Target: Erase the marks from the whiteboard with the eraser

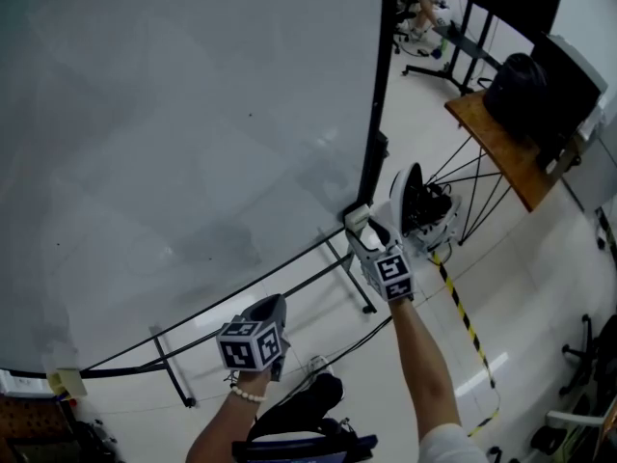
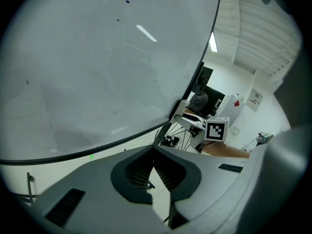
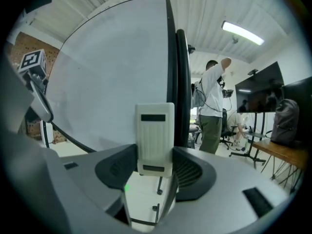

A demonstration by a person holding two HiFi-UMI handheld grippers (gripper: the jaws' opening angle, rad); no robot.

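The right tongs are clamped on the ribbed white plastic eraser, held at the large pale whiteboard's 4 o'clock corner, beside its black edge frame. The left tongs are together and empty. Best to lay the eraser flat and sweep toward 10 o'clock, over the tiny dark specks. The board face is open, and the black stand legs crowd 6 o'clock.
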